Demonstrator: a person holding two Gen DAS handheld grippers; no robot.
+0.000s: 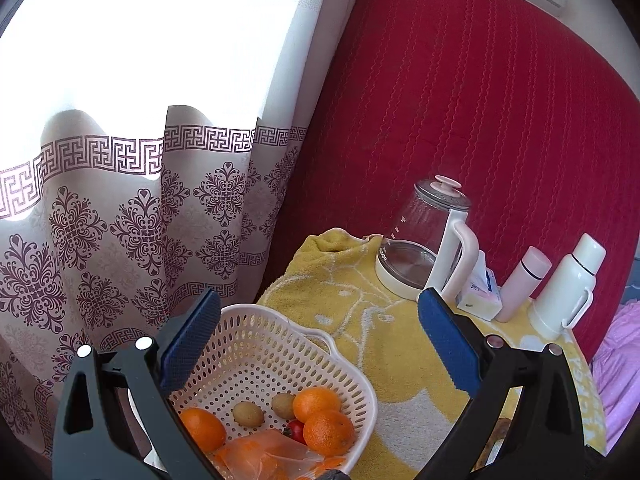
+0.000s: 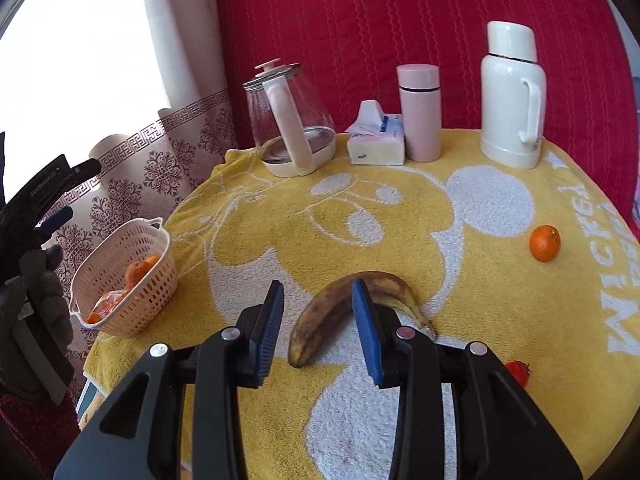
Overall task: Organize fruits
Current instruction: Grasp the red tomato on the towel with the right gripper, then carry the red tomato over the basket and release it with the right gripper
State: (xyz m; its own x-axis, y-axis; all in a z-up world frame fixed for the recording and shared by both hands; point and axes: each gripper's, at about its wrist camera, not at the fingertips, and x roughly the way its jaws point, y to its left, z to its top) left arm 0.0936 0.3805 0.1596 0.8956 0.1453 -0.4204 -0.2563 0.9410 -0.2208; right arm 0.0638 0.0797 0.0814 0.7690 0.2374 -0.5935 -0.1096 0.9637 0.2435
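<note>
The right tool [image 2: 318,322], fingers spread, hovers over a browned banana [image 2: 320,320] on the towel-covered tabletop [image 2: 460,208], while the left tool [image 1: 316,344], also spread, hangs above the fruit-filled basket [image 1: 352,376].

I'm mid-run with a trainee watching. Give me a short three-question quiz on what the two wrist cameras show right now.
1. True or false: the right gripper is shut on the banana.
2. Which loose fruit lies farthest from the basket? A) the banana B) the orange near the towel's lettering C) a kiwi
3. Fill in: the tissue pack stands between the glass kettle and the pink ____.

Key: 1 false, it is open above it; 2 B; 3 bottle.
</note>
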